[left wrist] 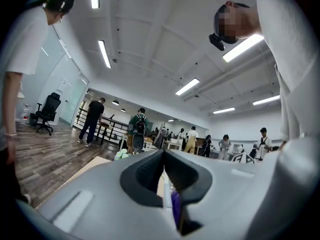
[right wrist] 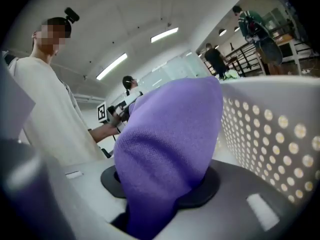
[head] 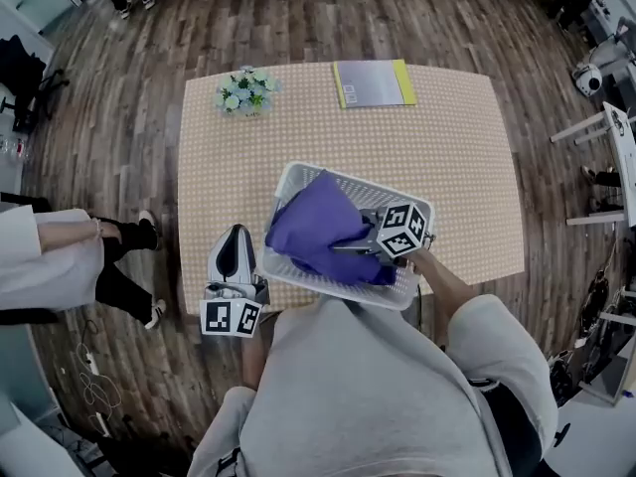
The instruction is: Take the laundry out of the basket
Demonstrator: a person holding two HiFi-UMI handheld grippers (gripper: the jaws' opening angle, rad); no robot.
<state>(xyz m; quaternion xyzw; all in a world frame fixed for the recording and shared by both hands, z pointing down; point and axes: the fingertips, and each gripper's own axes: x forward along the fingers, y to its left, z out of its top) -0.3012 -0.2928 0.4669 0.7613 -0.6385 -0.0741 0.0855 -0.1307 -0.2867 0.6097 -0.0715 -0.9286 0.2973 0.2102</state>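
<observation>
A white perforated basket [head: 358, 182] sits at the near edge of the bench [head: 447, 147], which is covered in a tan dotted cloth. The purple laundry [head: 313, 222] is inside the basket, bunched into a mound that rises above the rim toward the basket's left side.

The right hand-held gripper [head: 343, 249] reaches in over the basket's near right corner, its marker cube facing up. It is clenched on the purple laundry. In the right gripper view the cloth fills the space between the 2 jaws and bulges up and forward from them. The basket's dotted wall curves past on the right side of that view.

The left hand-held gripper [head: 238, 235] lies near the bench's front edge, just beside the basket's left near corner and pointing away from the person. Its marker cube hangs past the bench edge. In the left gripper view its jaws are drawn together, leaving only a thin slit. Through the slit show a strip of white and a bit of purple. Whether the jaws touch the basket cannot be told.

At the far side of the bench stand a small bunch of pale flowers [head: 243, 91] on the left and a grey folder [head: 373, 82] with a yellow edge toward the middle. Both are well apart from the basket. Another person [head: 50, 256] in white stands on the wooden floor [head: 129, 117] off the bench's left side.
</observation>
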